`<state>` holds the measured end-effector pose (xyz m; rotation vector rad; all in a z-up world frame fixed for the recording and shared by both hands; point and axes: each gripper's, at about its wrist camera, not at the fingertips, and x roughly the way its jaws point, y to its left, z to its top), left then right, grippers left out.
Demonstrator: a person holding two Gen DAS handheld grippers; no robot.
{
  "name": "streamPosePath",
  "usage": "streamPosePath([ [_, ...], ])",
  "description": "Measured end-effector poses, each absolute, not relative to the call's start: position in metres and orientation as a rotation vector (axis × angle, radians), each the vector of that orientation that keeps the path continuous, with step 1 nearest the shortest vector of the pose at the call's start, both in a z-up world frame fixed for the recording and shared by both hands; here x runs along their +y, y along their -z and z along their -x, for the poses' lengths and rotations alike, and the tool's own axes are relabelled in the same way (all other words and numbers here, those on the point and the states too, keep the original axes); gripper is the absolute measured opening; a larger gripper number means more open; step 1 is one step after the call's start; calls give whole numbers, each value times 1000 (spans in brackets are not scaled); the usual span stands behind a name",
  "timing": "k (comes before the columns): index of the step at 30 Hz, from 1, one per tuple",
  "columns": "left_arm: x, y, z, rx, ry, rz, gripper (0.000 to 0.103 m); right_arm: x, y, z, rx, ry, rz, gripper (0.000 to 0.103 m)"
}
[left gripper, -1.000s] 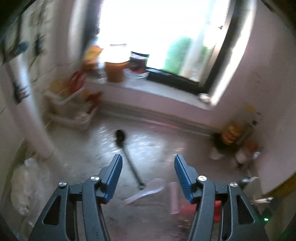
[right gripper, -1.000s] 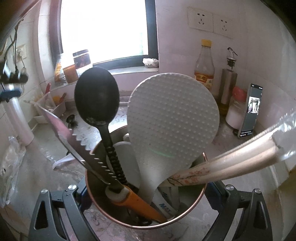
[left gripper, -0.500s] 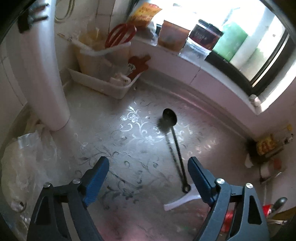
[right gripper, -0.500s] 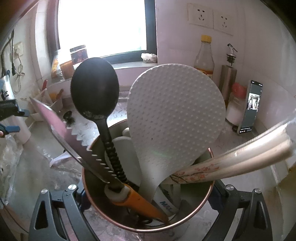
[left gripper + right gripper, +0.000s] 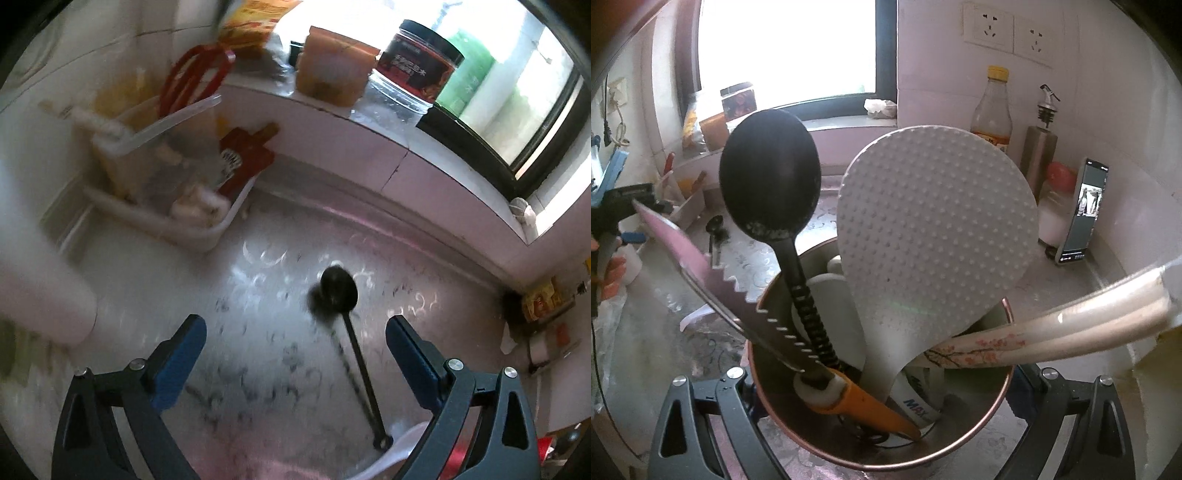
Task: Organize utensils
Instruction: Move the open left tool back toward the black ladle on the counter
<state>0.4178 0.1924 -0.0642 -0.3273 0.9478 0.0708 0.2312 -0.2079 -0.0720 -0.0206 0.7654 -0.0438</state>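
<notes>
Left claw [image 5: 295, 332]: seen with its blue pads spread wide, having just been opening; nothing is gripped. It is held above the patterned table [image 5: 155, 295], tilted downward.

Black ladle [image 5: 338, 290]: laid flat on the table, bowl toward the window sill, thin handle running back toward the left claw's right-hand finger. It lies between the spread pads in the left wrist view, but is touched by neither. The same ladle is seen small and far off in the right wrist view.

White spoon [image 5: 402, 443]: laid on the table at the ring end of the ladle's handle, partly hidden behind the left claw's right-hand finger.

Right claw [image 5: 882, 417]: clamped on a copper-rimmed cup [image 5: 975, 458], one finger set at each side of its wall.

Contents of the cup, all stood on end and leaning: a large black spoon [image 5: 772, 177], a white dimpled rice paddle [image 5: 934, 229], a serrated knife [image 5: 713, 273] with an orange handle, and a bundle of pale chopsticks [image 5: 1052, 332] with a blossom print, angled out to the right.

White plastic bin [image 5: 184, 221]: set at the back of the table near the wall, holding red-handled scissors [image 5: 199, 74] and other items too blurred to be told.

Window sill: jars and packets are stood on it.
</notes>
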Motion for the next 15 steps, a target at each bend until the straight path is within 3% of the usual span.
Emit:
streamPosePath([
  [15, 172, 97, -506, 1085, 20, 244, 98, -204, 72, -231, 799, 86, 36, 98],
])
